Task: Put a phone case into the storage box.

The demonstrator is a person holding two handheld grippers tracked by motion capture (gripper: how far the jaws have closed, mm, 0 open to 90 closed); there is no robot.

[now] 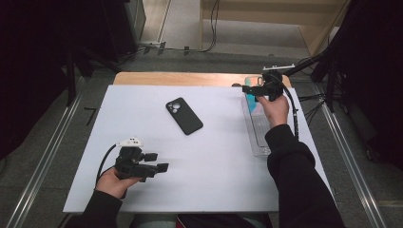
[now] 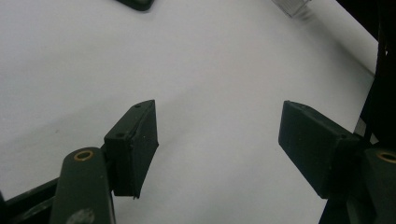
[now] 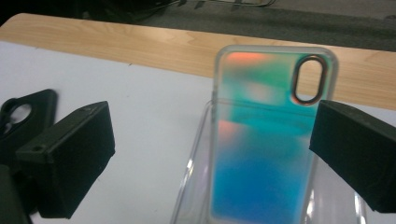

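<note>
Right gripper (image 3: pixel 210 154): jaws wide, nothing held, upper right of high view.
Iridescent case (image 3: pixel 261 149): leaning in clear tray (image 1: pixel 259 137).
Left gripper (image 2: pixel 217 140): jaws apart, empty, lower left.

Two phone cases are counted on the white table top (image 1: pixel 199 156). One black phone case (image 1: pixel 184 116) lies flat near the middle of the table top. One iridescent phone case (image 3: pixel 261 140) is seen standing at a lean in a container at the far right of the table top. One clear plastic tray (image 1: pixel 259 135) is counted, and it is that container. Two hand-held grippers are counted: the left gripper (image 1: pixel 160 161) over the near left part of the table top, and the right gripper (image 1: pixel 248 88) above the far end of the tray.
</note>
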